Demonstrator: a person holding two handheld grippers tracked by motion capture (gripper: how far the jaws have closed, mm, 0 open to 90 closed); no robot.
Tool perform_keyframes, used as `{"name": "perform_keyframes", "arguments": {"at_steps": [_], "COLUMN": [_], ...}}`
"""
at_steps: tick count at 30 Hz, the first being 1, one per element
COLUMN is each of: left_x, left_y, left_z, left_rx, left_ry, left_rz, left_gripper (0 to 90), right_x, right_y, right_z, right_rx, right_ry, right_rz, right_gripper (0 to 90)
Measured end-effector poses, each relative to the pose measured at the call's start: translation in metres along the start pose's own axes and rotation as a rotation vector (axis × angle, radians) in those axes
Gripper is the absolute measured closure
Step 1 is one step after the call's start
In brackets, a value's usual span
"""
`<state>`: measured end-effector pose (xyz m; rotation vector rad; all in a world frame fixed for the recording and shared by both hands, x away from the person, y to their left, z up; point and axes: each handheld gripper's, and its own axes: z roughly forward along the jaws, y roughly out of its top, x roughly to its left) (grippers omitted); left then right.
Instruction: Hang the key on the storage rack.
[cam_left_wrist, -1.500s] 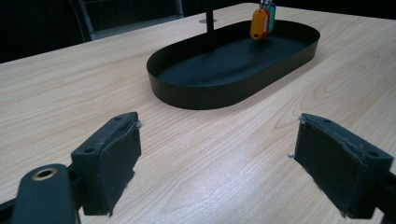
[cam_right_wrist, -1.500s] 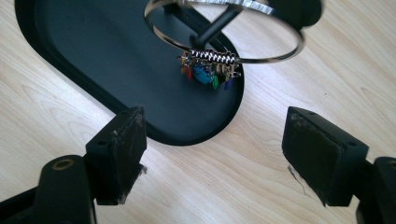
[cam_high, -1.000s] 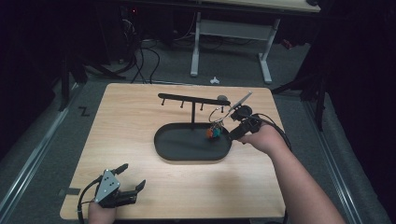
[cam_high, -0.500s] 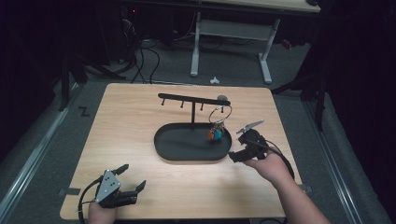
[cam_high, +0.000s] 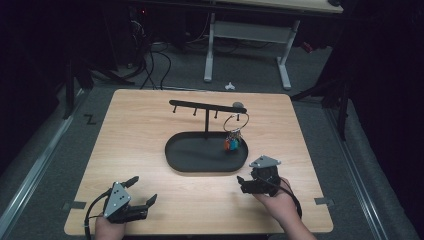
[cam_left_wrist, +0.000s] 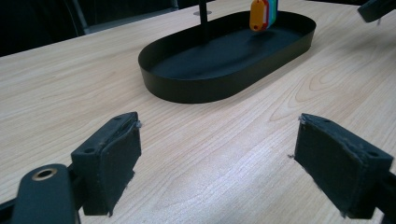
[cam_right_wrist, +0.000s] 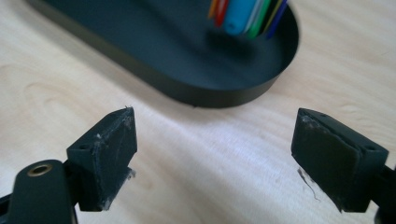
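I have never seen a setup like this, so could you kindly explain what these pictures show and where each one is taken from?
There is no robot here: a person holds a hand-operated claw in each hand. The high view looks down on a wooden table; the left claw and right claw sit near its front edge. The other two pictures come from cameras riding on each claw, looking along its black pads. On the table stands a black oval tray with a hook rack, from which a key ring with coloured tags hangs. Both claws are open and hold nothing.
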<state>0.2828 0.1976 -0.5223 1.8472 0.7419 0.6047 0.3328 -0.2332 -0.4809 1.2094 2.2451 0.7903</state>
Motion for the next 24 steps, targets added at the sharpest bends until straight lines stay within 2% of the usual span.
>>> {"name": "perform_keyframes", "arguments": {"at_steps": [1,3,5,7,8,9,10,11,12,14,15,21,24], "left_x": [0.0,0.0,0.0,-0.001,-0.001,-0.002,-0.002,-0.002,-0.002,-0.002,-0.002,0.0,0.002], "left_y": [0.0,0.0,0.0,0.0,0.0,0.0,0.0,0.001,0.001,0.001,0.001,0.0,0.001], "left_z": [0.0,-0.001,-0.002,-0.001,-0.001,0.0,0.001,0.001,0.002,0.002,0.002,-0.001,-0.003], "left_rx": [-0.002,-0.002,-0.001,-0.001,0.001,0.001,0.005,0.012,0.013,0.01,0.008,0.001,-0.006], "left_ry": [0.0,-0.004,-0.005,-0.003,-0.004,-0.004,-0.007,-0.008,-0.005,-0.004,-0.006,-0.008,0.0], "left_rz": [0.0,-0.002,0.0,-0.001,-0.001,-0.001,0.004,0.008,0.011,0.009,0.009,0.0,-0.004], "left_gripper": [15.0,15.0,15.0,15.0,15.0,15.0,15.0,15.0,15.0,15.0,15.0,15.0,15.0], "right_x": [0.002,0.006,0.012,0.017,0.018,0.019,0.02,0.021,0.021,0.021,0.022,0.028,0.027], "right_y": [-0.004,-0.013,-0.023,-0.036,-0.042,-0.042,-0.042,-0.043,-0.044,-0.045,-0.044,-0.045,-0.044], "right_z": [0.002,0.004,0.005,0.007,0.008,0.007,0.005,0.003,0.003,0.007,0.01,0.017,0.021], "right_rx": [-0.033,-0.063,-0.129,-0.199,-0.207,-0.178,-0.187,-0.211,-0.22,-0.206,-0.197,-0.166,-0.127], "right_ry": [-0.02,-0.026,-0.033,-0.018,0.011,0.063,0.075,0.054,0.04,0.062,0.069,0.04,0.023], "right_rz": [0.009,0.024,0.031,0.063,0.078,0.085,0.059,0.036,0.041,0.108,0.126,0.098,0.106], "right_gripper": [14.6,14.7,14.7,14.8,14.8,14.4,14.4,14.6,14.6,14.5,14.5,14.7,15.3]}}
